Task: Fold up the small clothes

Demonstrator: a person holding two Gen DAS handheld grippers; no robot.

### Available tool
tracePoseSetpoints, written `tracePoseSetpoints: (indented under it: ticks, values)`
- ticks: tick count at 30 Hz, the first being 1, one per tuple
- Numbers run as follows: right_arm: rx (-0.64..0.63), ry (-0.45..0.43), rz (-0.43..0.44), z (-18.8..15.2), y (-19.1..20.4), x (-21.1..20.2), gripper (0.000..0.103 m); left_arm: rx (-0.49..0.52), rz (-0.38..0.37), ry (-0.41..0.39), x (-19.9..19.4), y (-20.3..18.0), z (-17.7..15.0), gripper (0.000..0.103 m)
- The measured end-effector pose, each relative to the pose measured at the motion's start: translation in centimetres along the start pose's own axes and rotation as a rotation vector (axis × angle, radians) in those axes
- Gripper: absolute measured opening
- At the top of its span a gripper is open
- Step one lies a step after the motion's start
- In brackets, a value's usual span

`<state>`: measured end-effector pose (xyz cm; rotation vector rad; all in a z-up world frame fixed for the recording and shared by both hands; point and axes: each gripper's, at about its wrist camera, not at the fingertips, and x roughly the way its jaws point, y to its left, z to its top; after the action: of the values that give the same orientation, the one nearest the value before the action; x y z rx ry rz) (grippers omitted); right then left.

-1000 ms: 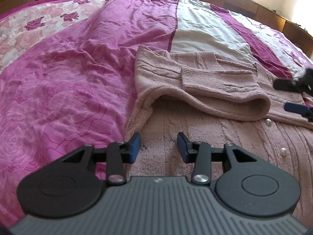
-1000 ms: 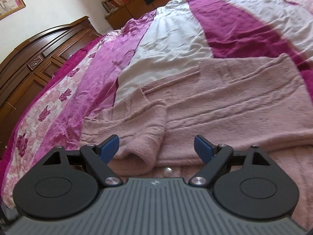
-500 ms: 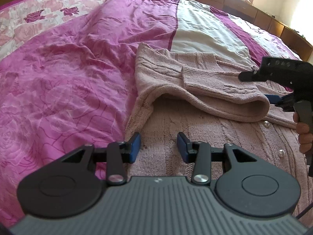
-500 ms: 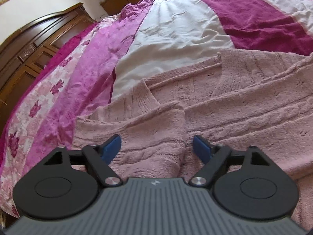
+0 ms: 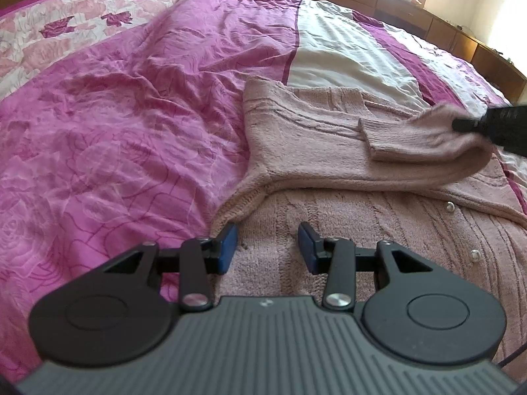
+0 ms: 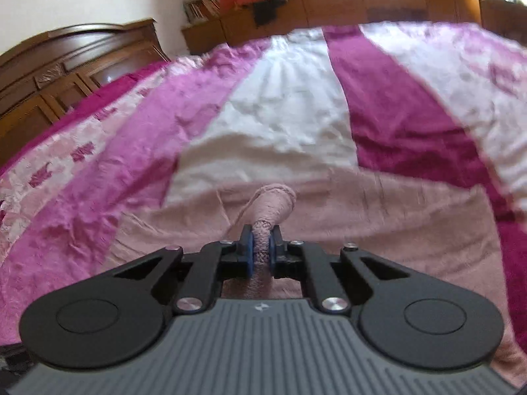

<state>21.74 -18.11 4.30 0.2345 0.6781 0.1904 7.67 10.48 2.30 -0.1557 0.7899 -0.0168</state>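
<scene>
Lying flat on bedspread [image 5: 131, 138], pink knit cardigan [image 5: 378, 223] w/ sleeve [image 6: 273, 204] pinched up.

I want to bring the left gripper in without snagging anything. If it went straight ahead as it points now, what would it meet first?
Probably the pink cardigan itself: the open left gripper hangs over its knit body, and the folded-over sleeve lies just beyond. Height above the fabric is unclear.

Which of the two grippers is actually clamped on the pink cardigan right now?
The right gripper: its blue pads are shut on a bunched fold of the cardigan. The left gripper hangs open above the knit, gripping nothing.
</scene>
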Motion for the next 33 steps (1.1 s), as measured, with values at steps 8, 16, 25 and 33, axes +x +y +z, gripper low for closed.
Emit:
tracePoseSetpoints:
  ticks: [8,16,25,33]
  values:
    - [-0.059,0.038,-0.079,-2.6,-0.4,1.0,0.041,0.005,0.002,0.001,0.1,-0.2,0.1,0.043]
    - [-0.237,-0.068,0.009,-2.4,4.5,-2.6,0.069,0.006,0.005,-0.001,0.1,-0.1,0.0,0.043]
    - [-0.342,0.027,0.069,-5.1,9.0,1.5,0.071,0.011,0.004,-0.003,0.1,-0.1,-0.1,0.043]
    - [-0.297,-0.025,0.029,-5.3,7.5,2.2,0.015,0.01,0.003,-0.004,0.1,0.0,-0.1,0.043]
